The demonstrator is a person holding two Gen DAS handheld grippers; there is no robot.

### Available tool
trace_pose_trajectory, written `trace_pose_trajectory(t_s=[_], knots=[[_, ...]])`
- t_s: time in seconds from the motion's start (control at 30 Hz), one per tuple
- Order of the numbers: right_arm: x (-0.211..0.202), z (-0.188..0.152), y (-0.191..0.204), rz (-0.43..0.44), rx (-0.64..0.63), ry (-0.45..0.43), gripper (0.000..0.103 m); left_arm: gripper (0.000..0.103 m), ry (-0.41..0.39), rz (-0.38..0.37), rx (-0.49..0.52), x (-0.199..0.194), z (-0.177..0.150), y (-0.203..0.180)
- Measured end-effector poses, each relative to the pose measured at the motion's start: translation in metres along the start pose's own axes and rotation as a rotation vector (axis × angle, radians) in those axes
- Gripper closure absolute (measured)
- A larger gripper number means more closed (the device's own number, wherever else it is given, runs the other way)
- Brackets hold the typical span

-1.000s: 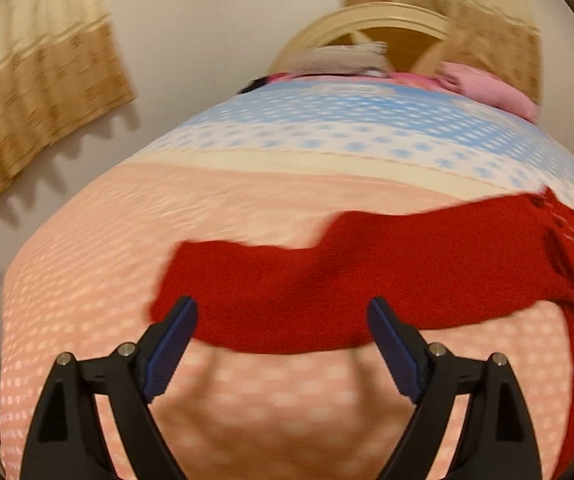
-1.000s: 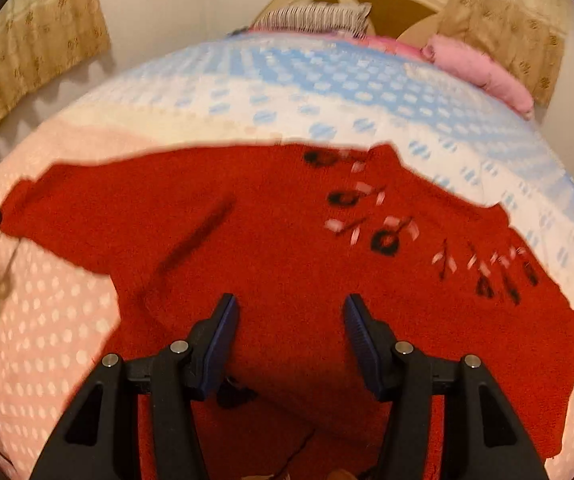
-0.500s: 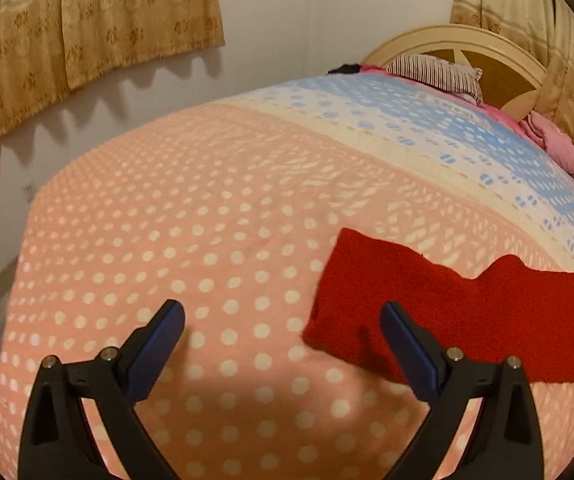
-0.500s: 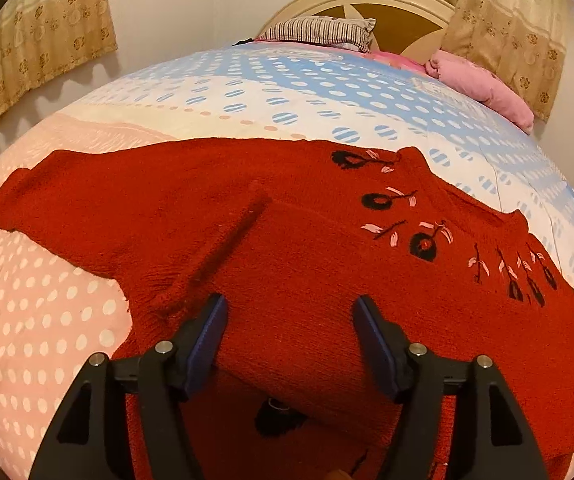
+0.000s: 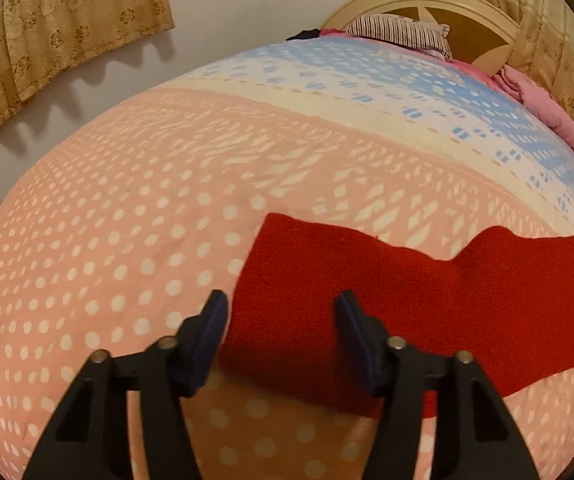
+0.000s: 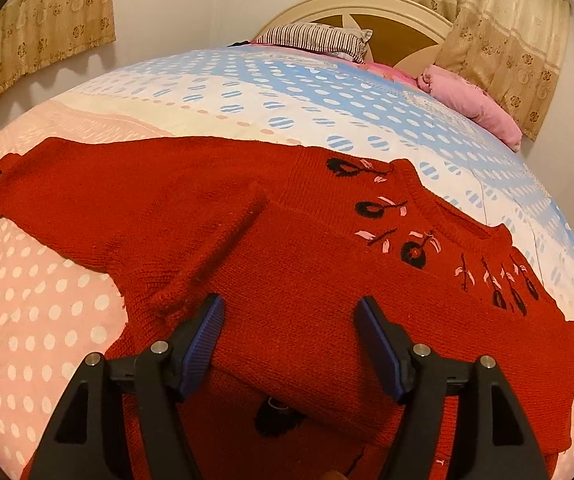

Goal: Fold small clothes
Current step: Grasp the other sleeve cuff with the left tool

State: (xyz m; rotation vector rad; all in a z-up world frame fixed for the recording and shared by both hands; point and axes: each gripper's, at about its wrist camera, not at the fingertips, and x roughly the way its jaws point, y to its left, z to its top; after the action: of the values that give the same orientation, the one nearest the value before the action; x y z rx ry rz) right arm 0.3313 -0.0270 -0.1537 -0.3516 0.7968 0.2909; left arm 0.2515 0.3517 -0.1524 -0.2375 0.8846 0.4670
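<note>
While both claws hang over the bed with nothing between their pads, the left gripper (image 5: 281, 334) stands spread above the cuff end of a red sleeve (image 5: 327, 280), its left pad just off the sleeve's edge over the pink dotted bedspread (image 5: 107, 260) and its right pad over the red knit. Whether the pads touch the cloth cannot be told. Beyond and to the right of this claw the sleeve runs on toward the body of the garment at the frame's right edge.

The right gripper (image 6: 291, 340) is likewise spread, poised over the middle of the red sweater (image 6: 287, 260), which lies flat on the bedspread (image 6: 27, 320). Directly under and ahead of it a folded layer lies across the body, its raised edge slanting away to the left. Farther ahead and right sit embroidered black-and-pink flowers (image 6: 415, 254) below the neckline. Far to the left, the outstretched sleeve (image 6: 87, 188) ends near a dark gripper tip at the frame's edge.

Beyond the sweater the cover turns blue and white, then comes a striped pillow (image 6: 315, 38), a pink pillow (image 6: 471, 108), a rounded headboard (image 6: 367, 10) and curtains (image 6: 507, 20).
</note>
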Motion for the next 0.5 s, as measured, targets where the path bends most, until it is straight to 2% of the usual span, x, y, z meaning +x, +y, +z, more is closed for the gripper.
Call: trace_pose_trajectory(t_s=[0.07, 0.13, 0.23, 0.5], knots=[[-0.001, 0.000, 0.002, -0.011, -0.008, -0.004, 0.034, 0.058, -0.002, -0.001, 0.006, -0.002, -0.001, -0.002], [-0.002, -0.001, 0.003, -0.016, -0.011, -0.007, 0.034, 0.085, -0.006, -0.008, 0.018, -0.005, -0.001, -0.005], [-0.002, -0.001, 0.002, -0.013, -0.008, -0.006, 0.034, 0.090, -0.014, -0.024, 0.001, -0.011, 0.001, -0.005], [-0.002, -0.002, 0.001, -0.002, 0.007, -0.004, 0.033, 0.092, -0.053, -0.063, -0.036, -0.029, 0.010, -0.002]])
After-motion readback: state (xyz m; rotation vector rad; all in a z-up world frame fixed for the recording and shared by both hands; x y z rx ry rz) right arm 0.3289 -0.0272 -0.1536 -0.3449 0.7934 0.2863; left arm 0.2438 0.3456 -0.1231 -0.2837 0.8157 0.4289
